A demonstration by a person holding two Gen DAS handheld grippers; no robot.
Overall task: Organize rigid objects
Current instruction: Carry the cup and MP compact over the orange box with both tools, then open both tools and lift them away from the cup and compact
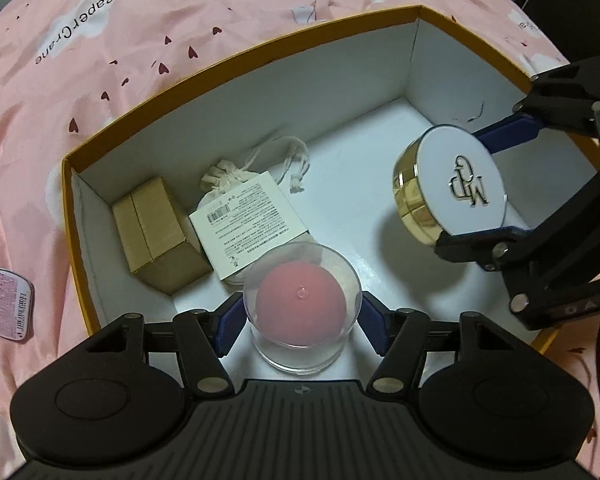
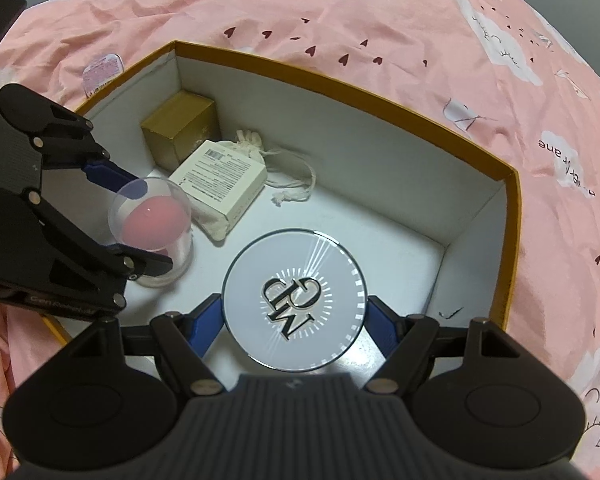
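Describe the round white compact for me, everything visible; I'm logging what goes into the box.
The compact is a round, flat case with a glossy white lid bearing a dark raised monogram, over a shiny gold side band. It looks like hard plastic or metal and is shut. The right hand-held gripper clamps its sides with blue fingers, holding it tilted above the white floor of the orange-rimmed box, toward its right end.

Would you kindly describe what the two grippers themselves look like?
Both match: the left gripper and right gripper have matte black ribbed bodies, round side pods, black linkage bars with silver rivets, and blue fingers. Faint lettering marks each side. No sleeves show.
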